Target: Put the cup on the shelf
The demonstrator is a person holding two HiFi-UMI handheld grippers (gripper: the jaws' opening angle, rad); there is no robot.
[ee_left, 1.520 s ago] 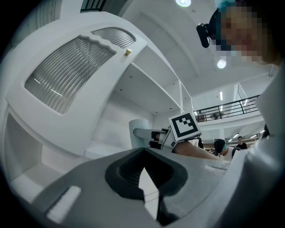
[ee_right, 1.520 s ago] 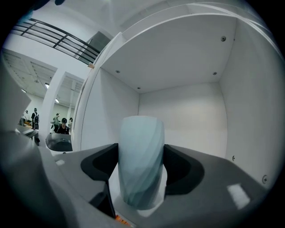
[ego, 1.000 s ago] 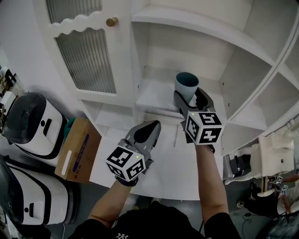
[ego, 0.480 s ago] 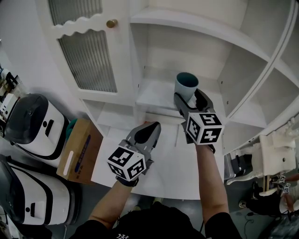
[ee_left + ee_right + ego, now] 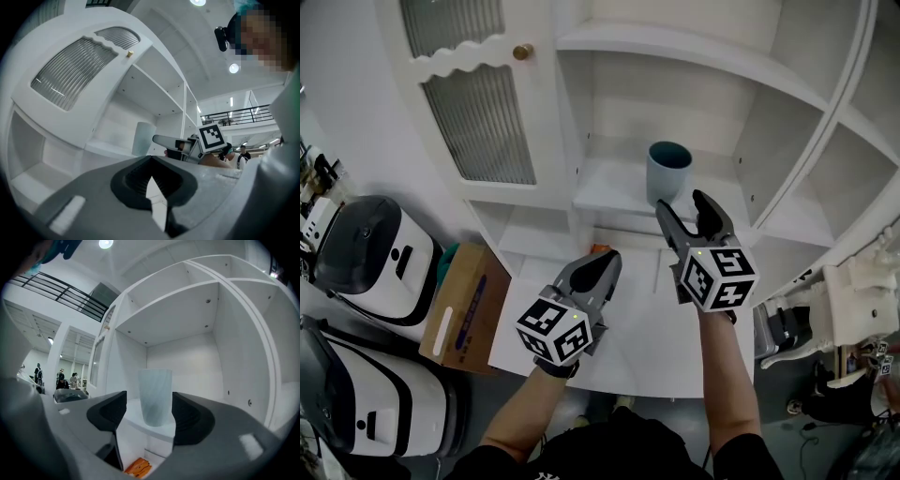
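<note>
Blue-grey ribbed cup [image 5: 668,173] stands upright on the white wooden shelf [image 5: 609,192], at twelve o'clock just beyond the right gripper [image 5: 682,203]. Its parted jaws have just been closing slightly, with nothing between them. The left gripper [image 5: 602,255], clamped together and empty, half-hides an orange thing [image 5: 138,468] too obscured to identify.

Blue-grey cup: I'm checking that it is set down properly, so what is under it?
The blue-grey ribbed cup stands upright on the white cabinet shelf, near its front edge. Nothing else shows beneath it. The cup's own bottom is hidden by its wall.
</note>
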